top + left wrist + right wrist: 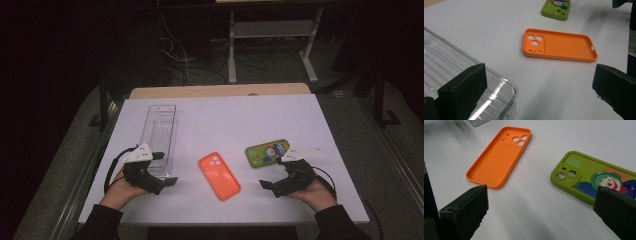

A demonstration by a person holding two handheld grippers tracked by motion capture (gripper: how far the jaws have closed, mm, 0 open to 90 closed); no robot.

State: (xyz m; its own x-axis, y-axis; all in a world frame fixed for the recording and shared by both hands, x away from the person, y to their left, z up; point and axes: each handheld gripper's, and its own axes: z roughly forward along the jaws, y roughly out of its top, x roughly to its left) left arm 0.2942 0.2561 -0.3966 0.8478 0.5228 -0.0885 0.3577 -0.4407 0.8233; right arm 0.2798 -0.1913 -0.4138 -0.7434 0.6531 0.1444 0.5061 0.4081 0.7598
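Observation:
An orange phone case (219, 176) (560, 46) (499, 157) lies hollow side up in the middle of the white table (225, 120). To its right rests a green phone case (267, 152) (556, 8) (594, 177), its clown picture facing up. A long clear plastic box (161, 132) (449, 67) stands at the left. My left gripper (165, 170) (539, 92) is open and holds nothing, with one jaw over the box's near corner. My right gripper (272, 172) (540, 212) is open too, one jaw at the green case's near end, the other toward the orange case.
Bare white tabletop runs behind the cases and to the far right. The person's hands and dark sleeves (100, 220) come in at the near edge. A wooden edge (220, 91), a metal stand (272, 30) and cables sit beyond the table on the dark floor.

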